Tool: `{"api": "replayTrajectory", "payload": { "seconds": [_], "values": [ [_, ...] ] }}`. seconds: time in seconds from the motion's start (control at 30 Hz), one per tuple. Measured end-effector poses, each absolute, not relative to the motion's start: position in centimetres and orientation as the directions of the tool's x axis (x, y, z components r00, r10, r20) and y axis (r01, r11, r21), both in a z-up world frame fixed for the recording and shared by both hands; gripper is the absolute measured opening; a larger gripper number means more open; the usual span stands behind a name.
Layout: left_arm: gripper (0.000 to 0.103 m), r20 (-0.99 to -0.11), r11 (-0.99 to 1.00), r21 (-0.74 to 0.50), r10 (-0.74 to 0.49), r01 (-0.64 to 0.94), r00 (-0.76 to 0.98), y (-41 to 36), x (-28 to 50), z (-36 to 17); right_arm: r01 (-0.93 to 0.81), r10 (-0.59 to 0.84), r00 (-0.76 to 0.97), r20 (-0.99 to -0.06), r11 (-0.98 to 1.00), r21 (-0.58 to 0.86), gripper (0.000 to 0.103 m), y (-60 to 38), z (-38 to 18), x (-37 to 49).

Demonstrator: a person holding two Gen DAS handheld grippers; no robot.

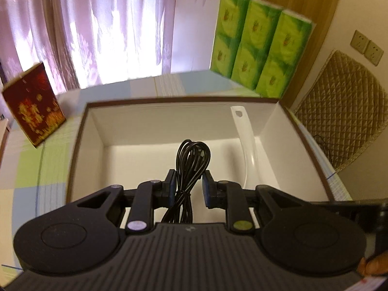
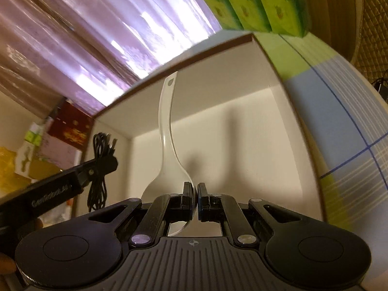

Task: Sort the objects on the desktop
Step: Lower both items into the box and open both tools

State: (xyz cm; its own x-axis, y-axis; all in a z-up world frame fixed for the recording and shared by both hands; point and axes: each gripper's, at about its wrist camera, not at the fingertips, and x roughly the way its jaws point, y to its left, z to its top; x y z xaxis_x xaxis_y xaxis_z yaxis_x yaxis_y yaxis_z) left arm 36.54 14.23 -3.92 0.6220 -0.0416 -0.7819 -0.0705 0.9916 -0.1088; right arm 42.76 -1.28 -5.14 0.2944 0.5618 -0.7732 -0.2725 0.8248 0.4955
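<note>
A bundled black cable [image 1: 190, 167] hangs between the pads of my left gripper [image 1: 188, 181], which is shut on it over the open white-lined box [image 1: 97, 131]. In the right wrist view the same cable [image 2: 100, 167] dangles at the left, beside the box. A white plastic spoon [image 2: 167, 131] stands with its handle up, its bowl edge pinched in my right gripper [image 2: 196, 194], which is shut on it above the box [image 2: 278, 111]. From the left wrist view the spoon [image 1: 247, 145] shows at the right side of the box.
Green tissue packs [image 1: 257, 46] stand behind the box. A dark red and gold carton [image 1: 34, 104] stands on the checked tablecloth [image 1: 36, 169] to the left. A quilted chair back [image 1: 344, 118] is at the right. Curtains hang behind the table.
</note>
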Motion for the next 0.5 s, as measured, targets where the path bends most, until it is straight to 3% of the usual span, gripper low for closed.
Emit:
{"api": "replayTrajectory", "payload": {
  "seconds": [0.27,0.5],
  "values": [
    [0.018,-0.891,0.978,-0.166,-0.095,-0.123,0.444,15.2,39.5,-9.7,-0.299,0.430,0.226,-0.874,0.884,0.358,0.000,0.7,-8.3,43.3],
    [0.018,-0.921,0.979,-0.150,-0.087,-0.140,0.380,14.9,40.4,-11.5,-0.302,0.366,0.183,-0.913,0.904,0.302,0.000,1.3,-9.8,43.9]
  ]
}}
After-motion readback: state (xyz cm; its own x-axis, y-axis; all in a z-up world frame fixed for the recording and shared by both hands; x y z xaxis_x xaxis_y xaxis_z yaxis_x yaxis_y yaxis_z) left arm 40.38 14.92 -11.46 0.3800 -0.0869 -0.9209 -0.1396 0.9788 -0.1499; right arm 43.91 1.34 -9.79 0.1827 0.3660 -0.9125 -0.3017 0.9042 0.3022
